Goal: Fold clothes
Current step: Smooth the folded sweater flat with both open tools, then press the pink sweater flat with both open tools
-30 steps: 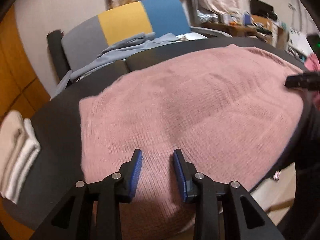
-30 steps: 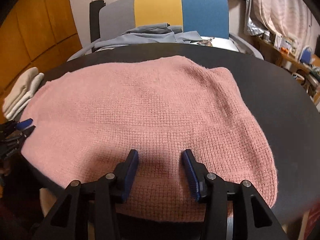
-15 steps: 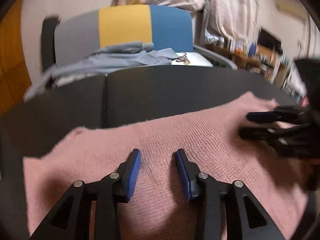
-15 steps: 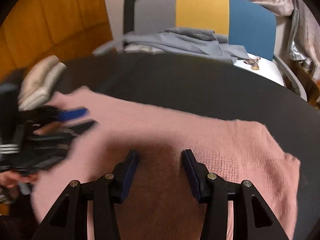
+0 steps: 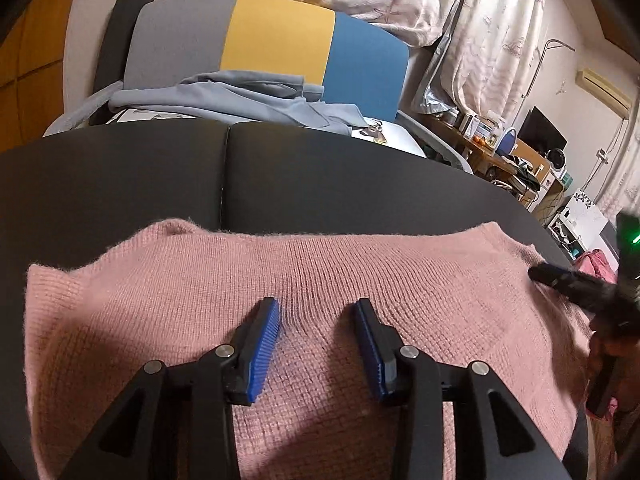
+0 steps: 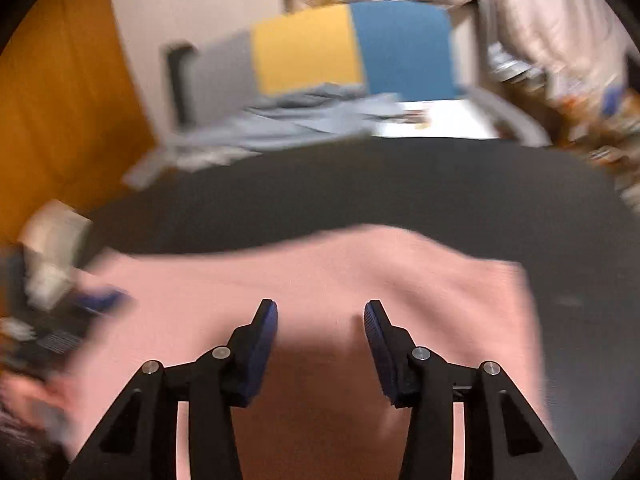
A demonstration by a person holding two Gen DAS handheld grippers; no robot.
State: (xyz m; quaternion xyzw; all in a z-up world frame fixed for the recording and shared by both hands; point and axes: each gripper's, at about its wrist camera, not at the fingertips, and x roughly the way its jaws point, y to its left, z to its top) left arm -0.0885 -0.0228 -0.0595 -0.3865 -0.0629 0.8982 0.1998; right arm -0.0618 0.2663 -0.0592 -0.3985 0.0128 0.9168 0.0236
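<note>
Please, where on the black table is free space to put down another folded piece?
The black table is bare between the far edge of the pink sweater and the chair with grey clothes. The near half is covered by the sweater. At the left, folded cream cloth takes the corner.

Left hand-held gripper point(image 5: 316, 312) at lower centre of its frame, jaws apart, just opened wider, nothing between. Right hand-held gripper point(image 6: 320, 316) likewise parted and empty.

Dark round table point(image 5: 360, 184); pink knit sweater point(image 5: 320, 280) flat on it, pale folded cloth point(image 6: 52, 232) at edge.
</note>
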